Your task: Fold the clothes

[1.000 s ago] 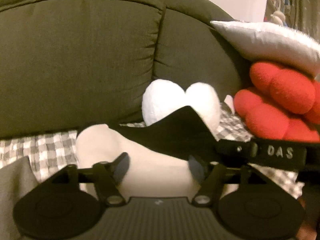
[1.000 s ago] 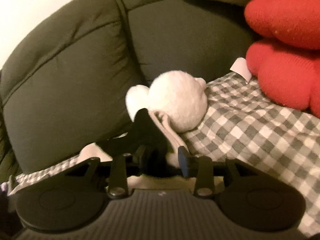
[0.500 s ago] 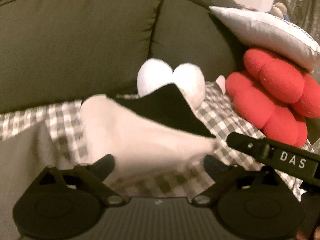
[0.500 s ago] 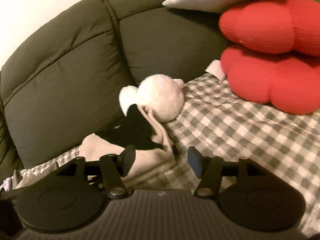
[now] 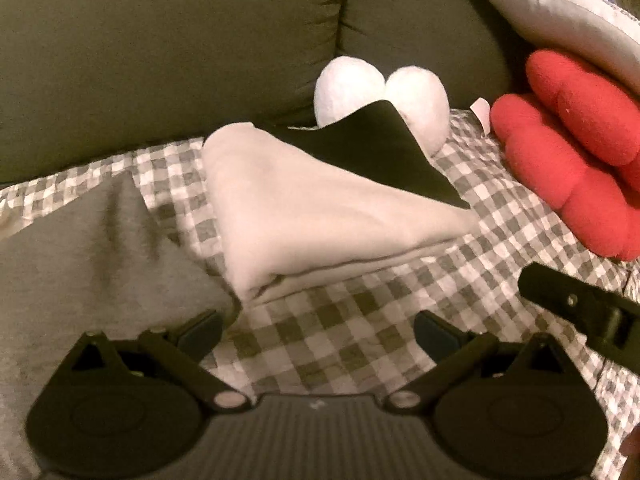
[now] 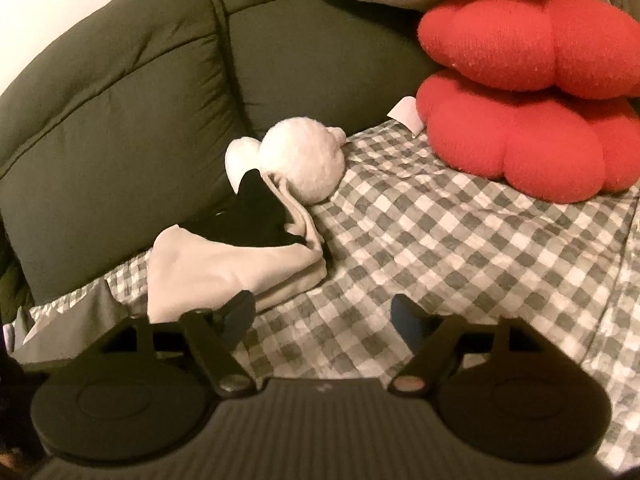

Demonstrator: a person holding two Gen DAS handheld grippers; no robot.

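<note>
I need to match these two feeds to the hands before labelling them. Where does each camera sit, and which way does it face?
Left wrist: on the left tongs, aimed down at the folded beige garment; own open fingers show, plus the right tongs' finger.
Right wrist: on the right tongs, jaws opening, nothing between them, facing the sofa.
Shared: garment, white plush, red cushions, checked cover.

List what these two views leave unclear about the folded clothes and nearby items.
- Folded garment: the left wrist view shows its cream top and black flap only; layers beneath are hidden by the fold.
- Grey cloth: cut off by the left edge, type unclear.
- White plush: its lower part sits behind the garment.
- Paper tag: too small to read.
- Pillow: print blurred, cut off at the right edge.
</note>
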